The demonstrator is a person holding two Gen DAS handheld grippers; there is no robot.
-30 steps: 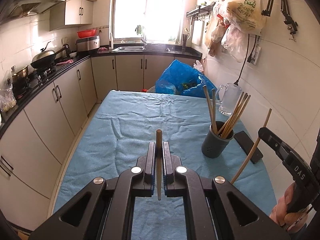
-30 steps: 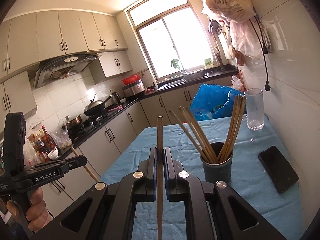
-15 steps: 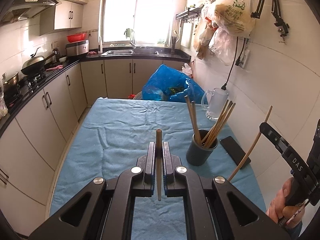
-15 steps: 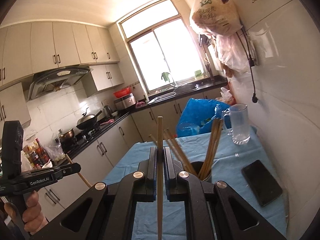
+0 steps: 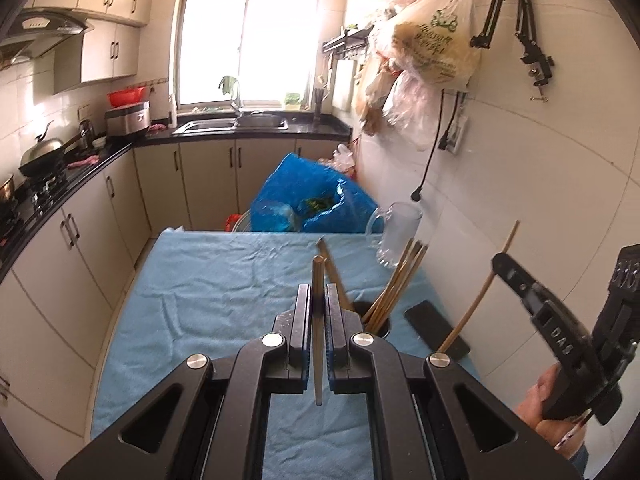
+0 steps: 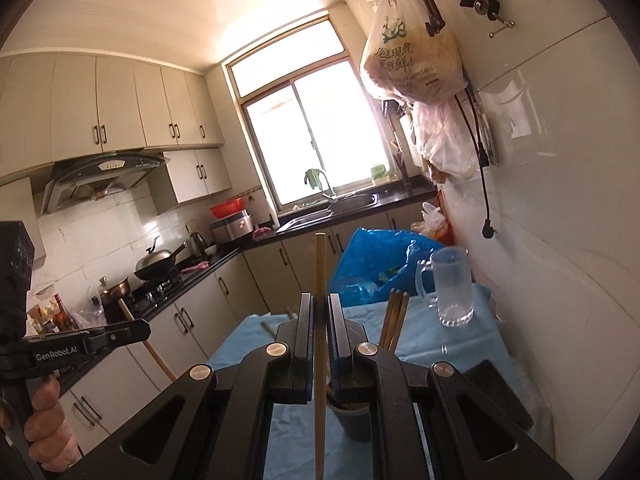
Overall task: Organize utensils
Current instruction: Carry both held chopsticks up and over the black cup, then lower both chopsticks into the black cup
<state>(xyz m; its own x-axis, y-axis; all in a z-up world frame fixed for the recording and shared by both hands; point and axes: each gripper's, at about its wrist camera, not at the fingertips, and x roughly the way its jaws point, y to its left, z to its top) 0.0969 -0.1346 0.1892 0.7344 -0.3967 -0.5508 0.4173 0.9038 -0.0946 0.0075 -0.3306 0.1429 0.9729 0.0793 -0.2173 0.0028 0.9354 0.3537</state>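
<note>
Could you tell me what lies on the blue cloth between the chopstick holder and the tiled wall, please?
A black phone lies flat there, between the dark holder and the wall; the left wrist view shows it best.

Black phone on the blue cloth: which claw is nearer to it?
Right. The right claw hangs just left of the phone; the left claw sits farther left, past the chopstick holder.

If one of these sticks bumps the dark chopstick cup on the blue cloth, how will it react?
The chopstick cup probably tips easily: it is narrow, and its long chopsticks lean outward well above its rim. The wrinkled blue cloth may stop it sliding, favouring toppling. It likely feels light, though its material is unclear.
</note>
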